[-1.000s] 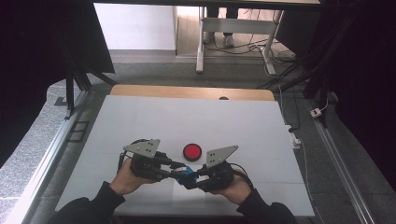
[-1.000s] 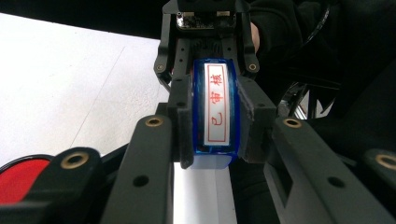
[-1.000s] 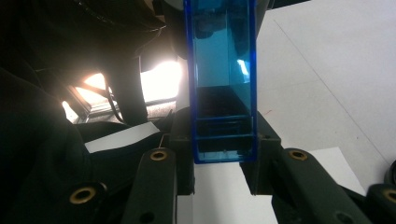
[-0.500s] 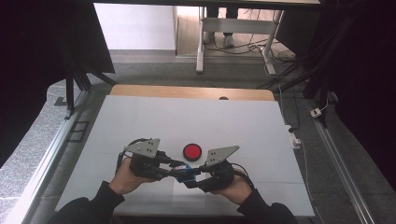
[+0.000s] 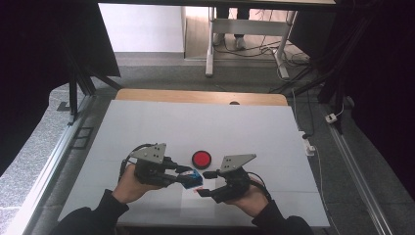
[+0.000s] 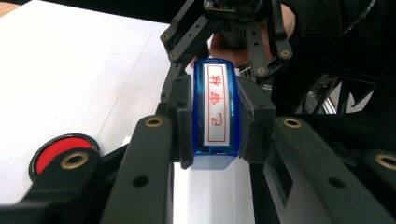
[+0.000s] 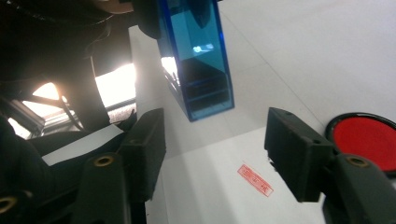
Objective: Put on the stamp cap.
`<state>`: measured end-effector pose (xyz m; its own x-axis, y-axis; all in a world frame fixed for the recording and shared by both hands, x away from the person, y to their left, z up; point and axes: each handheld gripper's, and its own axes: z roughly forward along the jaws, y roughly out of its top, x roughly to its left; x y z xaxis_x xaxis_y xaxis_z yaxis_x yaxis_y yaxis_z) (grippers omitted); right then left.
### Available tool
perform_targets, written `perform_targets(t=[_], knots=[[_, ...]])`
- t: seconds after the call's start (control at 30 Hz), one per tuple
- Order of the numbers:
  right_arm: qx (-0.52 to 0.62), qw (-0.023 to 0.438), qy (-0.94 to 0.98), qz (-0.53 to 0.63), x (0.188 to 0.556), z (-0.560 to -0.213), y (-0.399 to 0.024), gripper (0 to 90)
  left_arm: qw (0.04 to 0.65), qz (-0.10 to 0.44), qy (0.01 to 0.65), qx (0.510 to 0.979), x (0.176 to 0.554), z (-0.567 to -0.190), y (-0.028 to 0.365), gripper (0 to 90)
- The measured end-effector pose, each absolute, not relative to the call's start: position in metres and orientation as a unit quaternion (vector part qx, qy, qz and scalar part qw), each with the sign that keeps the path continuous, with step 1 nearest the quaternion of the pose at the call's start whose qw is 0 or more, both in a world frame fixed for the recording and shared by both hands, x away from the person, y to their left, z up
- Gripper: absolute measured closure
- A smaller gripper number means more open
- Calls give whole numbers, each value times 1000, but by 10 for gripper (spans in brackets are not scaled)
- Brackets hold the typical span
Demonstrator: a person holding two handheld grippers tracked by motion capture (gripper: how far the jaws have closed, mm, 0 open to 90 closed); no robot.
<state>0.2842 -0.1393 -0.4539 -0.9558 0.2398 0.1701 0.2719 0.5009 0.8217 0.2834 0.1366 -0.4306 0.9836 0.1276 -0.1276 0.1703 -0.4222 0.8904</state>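
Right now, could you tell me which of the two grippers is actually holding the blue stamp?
The left gripper: its fingers clamp the blue stamp on both sides. The right gripper has just been opening, and the stamp hangs clear beyond it.

High view looks down over my table (image 5: 147,122); both gripper views sit close, facing each other, sharing the blue stamp (image 6: 215,116).
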Motion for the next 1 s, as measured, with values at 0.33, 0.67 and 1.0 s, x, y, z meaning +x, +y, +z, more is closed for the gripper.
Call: perform_targets(t=[0.33,0.67,1.0], knots=[[-199,-27,-865,-459,276,-450,-157,235,523,-8,108,845,285,-429,140,703],[-242,-58,-857,-452,267,-449,-182,159,511,7,126,850,286,-428,143,703],[-282,-73,-848,-443,260,-452,-210,103,504,19,138,852,287,-426,147,702]])
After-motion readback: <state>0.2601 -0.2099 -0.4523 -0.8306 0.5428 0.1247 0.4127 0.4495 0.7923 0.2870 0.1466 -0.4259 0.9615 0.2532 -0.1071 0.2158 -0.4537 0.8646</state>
